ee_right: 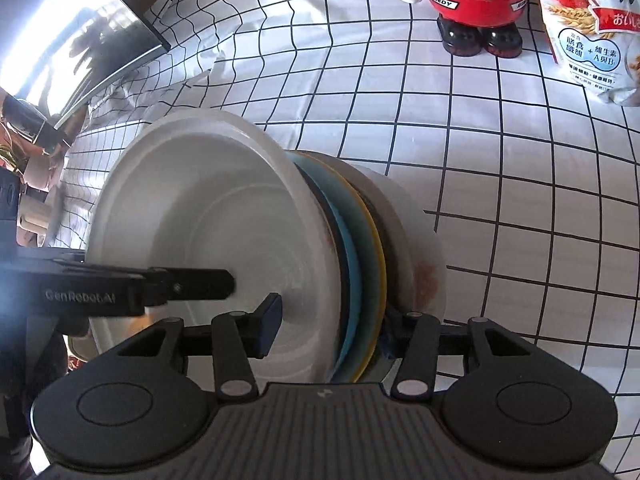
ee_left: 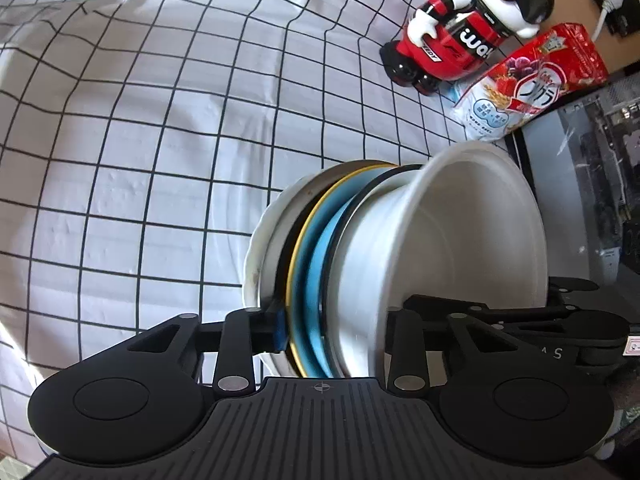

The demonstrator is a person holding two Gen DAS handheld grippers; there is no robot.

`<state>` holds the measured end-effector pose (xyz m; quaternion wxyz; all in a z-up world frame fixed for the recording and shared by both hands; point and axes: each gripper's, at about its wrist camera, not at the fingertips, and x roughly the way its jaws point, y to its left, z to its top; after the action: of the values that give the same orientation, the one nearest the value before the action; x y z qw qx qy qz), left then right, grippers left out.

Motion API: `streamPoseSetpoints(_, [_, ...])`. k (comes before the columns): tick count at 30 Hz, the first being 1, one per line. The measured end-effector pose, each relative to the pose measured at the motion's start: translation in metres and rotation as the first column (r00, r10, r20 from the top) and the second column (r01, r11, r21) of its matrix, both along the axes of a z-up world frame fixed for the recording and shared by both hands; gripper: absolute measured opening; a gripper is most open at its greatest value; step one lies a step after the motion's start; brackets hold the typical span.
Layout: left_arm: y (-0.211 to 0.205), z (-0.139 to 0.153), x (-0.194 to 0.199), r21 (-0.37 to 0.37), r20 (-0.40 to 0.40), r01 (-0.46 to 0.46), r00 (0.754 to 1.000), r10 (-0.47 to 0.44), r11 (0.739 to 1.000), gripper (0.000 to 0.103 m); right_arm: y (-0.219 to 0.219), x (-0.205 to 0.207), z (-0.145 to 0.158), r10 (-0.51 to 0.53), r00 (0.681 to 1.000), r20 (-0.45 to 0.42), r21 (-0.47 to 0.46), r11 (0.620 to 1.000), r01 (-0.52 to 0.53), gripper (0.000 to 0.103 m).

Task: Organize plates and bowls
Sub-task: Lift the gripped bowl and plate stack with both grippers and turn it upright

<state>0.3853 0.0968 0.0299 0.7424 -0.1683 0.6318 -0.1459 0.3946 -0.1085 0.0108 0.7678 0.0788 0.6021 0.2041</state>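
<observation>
Stack of nested dishes (ee_left: 360, 264), white ceramic bowl outermost, blue plates with a yellow rim between, white scalloped plate on the far side, held on edge over the white black-grid tablecloth (ee_left: 140, 140). Left gripper (ee_left: 336, 332) partly closed, pads clamping the stack's edge. Right gripper (ee_right: 332, 320) likewise clamps it, one pad inside the bowl. Red-and-white toy figure (ee_left: 472, 28) and cereal bag (ee_left: 528, 76) at 1 o'clock from the stack.

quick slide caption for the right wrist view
Right gripper clamps a stack of plates topped by a white bowl, above a grid-patterned tablecloth.
</observation>
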Motion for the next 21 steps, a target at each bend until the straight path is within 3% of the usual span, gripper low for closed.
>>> streamPoseSetpoints(21, [-0.0002,-0.0030,0.0082,-0.015,-0.039,0.082,0.996,-0.083,0.996,0.030,-0.0084,-0.0058,0.0047,0.033,0.999,-0.038,0.007,0.999,-0.033,0.037])
